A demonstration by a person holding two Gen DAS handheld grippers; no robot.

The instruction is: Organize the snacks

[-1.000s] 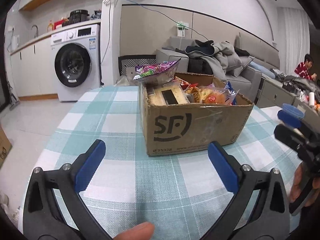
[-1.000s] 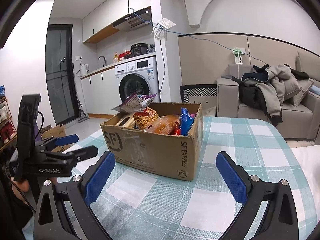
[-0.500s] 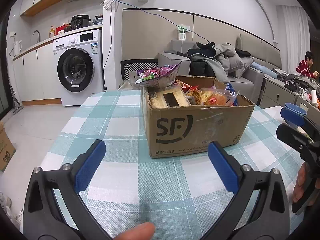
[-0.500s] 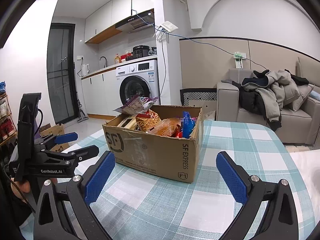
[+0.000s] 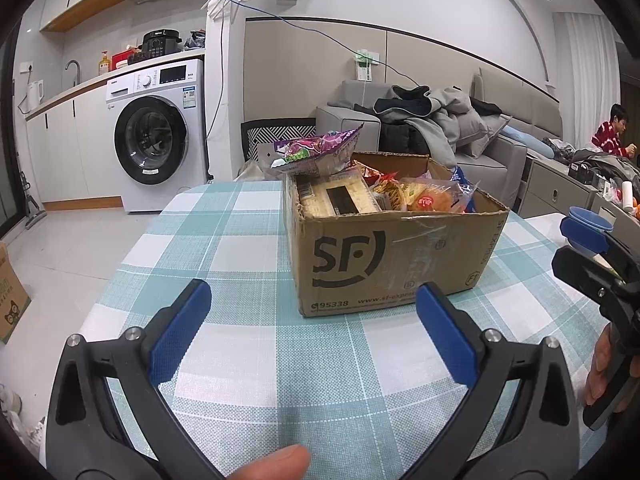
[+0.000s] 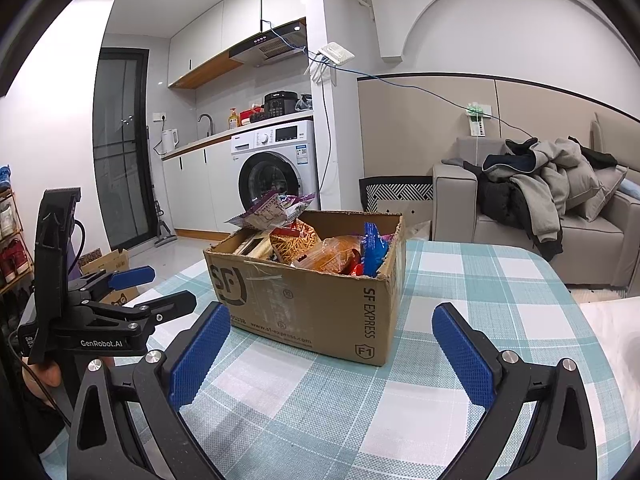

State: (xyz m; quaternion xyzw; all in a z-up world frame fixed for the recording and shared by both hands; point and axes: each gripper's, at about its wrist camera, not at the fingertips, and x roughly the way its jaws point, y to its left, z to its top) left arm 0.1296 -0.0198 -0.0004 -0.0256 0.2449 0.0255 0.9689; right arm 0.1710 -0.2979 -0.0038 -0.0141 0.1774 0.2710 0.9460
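A brown cardboard SF box (image 5: 384, 260) full of snack packets stands on the checked tablecloth (image 5: 248, 240); it also shows in the right wrist view (image 6: 312, 304). A purple snack bag (image 5: 316, 152) sticks out of its far left corner, with a flat beige packet (image 5: 340, 198) and an orange bread bag (image 5: 428, 200) inside. A blue packet (image 6: 374, 246) stands upright near the right corner. My left gripper (image 5: 312, 328) is open and empty, just short of the box front. My right gripper (image 6: 332, 344) is open and empty before the box corner.
The table edge drops to the floor at the left (image 5: 120, 272). A washing machine (image 5: 156, 148) and a sofa with piled clothes (image 5: 436, 124) stand behind. A small cardboard box (image 5: 10, 300) sits on the floor at the left. A person in red (image 5: 610, 132) sits far right.
Both grippers have tilted up and drawn a little closer to the box, which now sits lower and larger in the views. Both stay open and empty.
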